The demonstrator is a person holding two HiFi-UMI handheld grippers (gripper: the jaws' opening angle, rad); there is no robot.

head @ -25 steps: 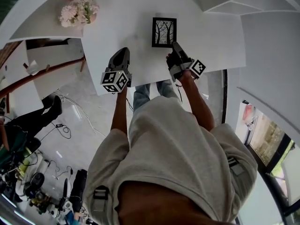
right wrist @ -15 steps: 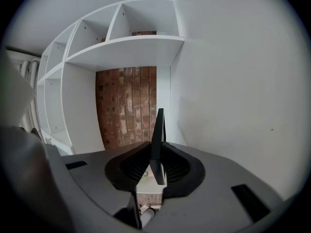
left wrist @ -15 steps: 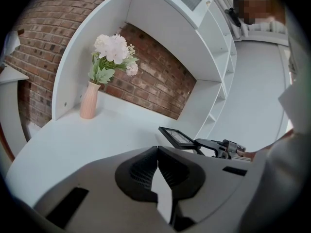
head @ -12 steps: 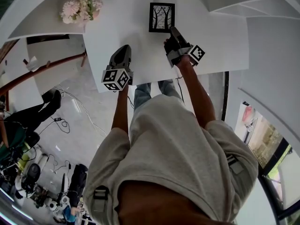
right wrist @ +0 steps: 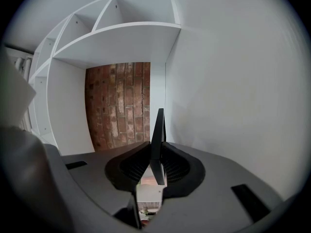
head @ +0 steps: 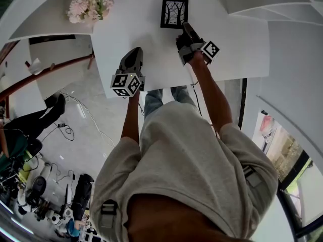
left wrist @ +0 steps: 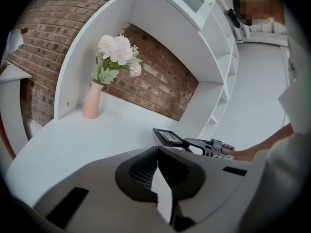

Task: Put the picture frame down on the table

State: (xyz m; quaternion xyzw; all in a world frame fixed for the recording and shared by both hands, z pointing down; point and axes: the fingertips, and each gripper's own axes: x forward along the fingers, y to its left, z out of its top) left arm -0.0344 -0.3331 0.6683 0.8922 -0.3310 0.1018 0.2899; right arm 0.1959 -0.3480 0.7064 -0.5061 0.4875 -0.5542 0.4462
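Observation:
The picture frame (head: 174, 13) is black with a tree print and hangs over the far part of the white table (head: 151, 54). My right gripper (head: 186, 28) is shut on its near edge. In the right gripper view the frame (right wrist: 157, 130) stands edge-on between the jaws of that gripper (right wrist: 156, 152). From the left gripper view the frame (left wrist: 167, 136) looks tilted, face up, just above the tabletop; I cannot tell whether it touches. My left gripper (head: 135, 52) hovers over the table's near left part, shut on nothing (left wrist: 156, 150).
A pink vase with pale flowers (head: 88, 6) stands at the table's far left, also as a vase (left wrist: 92, 100) in the left gripper view. White shelves (right wrist: 116, 38) and a brick wall (right wrist: 119, 106) rise behind the table. Cables and gear lie on the floor (head: 55, 150) at the left.
My right gripper has carried the picture frame farther out over the table, away from the person. The left gripper has barely moved.

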